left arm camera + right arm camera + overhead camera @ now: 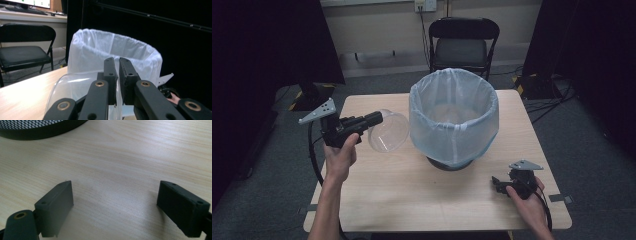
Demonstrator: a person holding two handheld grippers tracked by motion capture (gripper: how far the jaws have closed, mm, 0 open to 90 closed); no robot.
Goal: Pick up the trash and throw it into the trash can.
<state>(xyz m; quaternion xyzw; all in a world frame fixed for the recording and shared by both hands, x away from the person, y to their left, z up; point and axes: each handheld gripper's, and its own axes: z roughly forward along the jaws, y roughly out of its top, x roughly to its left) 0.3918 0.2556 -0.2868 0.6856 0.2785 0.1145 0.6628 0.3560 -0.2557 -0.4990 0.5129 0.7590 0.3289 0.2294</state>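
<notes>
My left gripper (pixel 376 119) is held above the table's left side, shut on the rim of a clear plastic bowl (pixel 388 131) that hangs tilted just left of the bin. In the left gripper view the jaws (pixel 118 63) pinch the bowl's thin wall (pixel 72 86), with the bin right behind. The bin (pixel 453 116) is a dark mesh basket lined with a pale blue-white bag (pixel 112 50). My right gripper (pixel 498 184) rests low at the table's front right, open with bare wood between its jaws (pixel 116 202).
The wooden table (pixel 412 195) has free room in front of the bin. The bin's mesh base (pixel 37 128) lies just beyond the right gripper. A black folding chair (pixel 460 45) stands behind the table. Dark curtains hang on both sides.
</notes>
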